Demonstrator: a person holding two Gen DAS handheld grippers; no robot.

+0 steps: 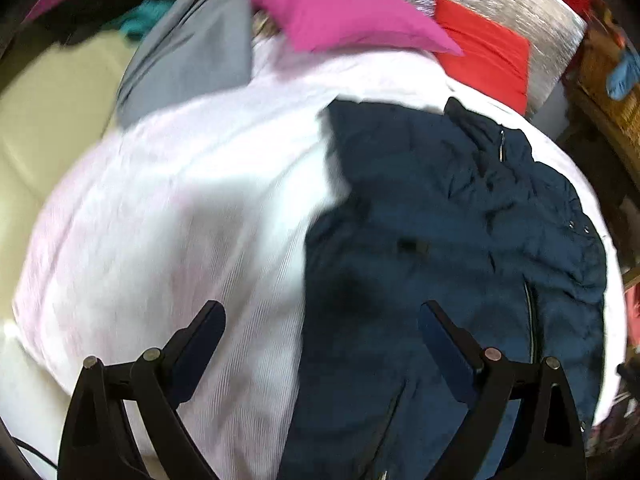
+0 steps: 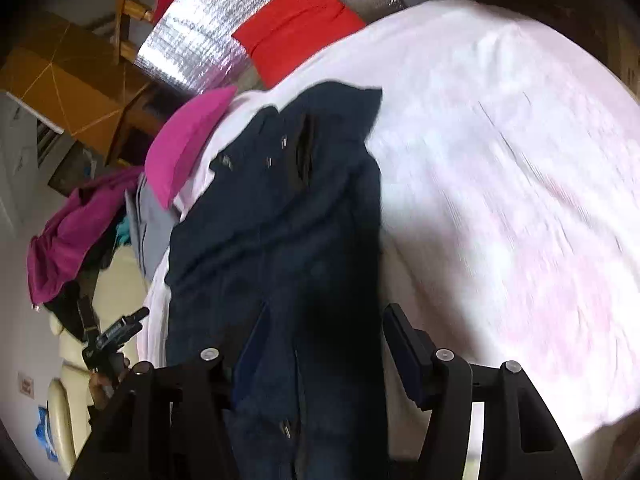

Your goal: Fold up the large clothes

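Now, garment: we see the navy jacket (image 1: 452, 216) lying lengthwise on the pale pink sheet (image 1: 180, 200), already narrowed into a long strip, zipper and snaps showing along one side.
Left claw: our left gripper (image 1: 320, 344) hovers above the near end of the jacket, jaws spread wide, nothing held; one finger is over the sheet, the other over the navy cloth.
Right claw: our right gripper (image 2: 316, 340) hangs over the same near end, jaws apart; its left finger seems to lie against the fabric, though we cannot tell whether it truly touches.
Surroundings: a magenta pillow (image 1: 344, 12) and a red cushion (image 1: 484, 52) sit at the far edge, with a grey garment (image 1: 188, 56) beside them, all clear of the jacket.
Step in hand: we judge both claws are about to take the near hem for an end-over-end fold.
Doing it well: we should pinch each corner of the hem through all layers, keep the two grips level, lift just enough to clear the sheet, and carry the hem straight toward the collar.
Risk: slippery padded layers may slide apart, so we would close fully before lifting.
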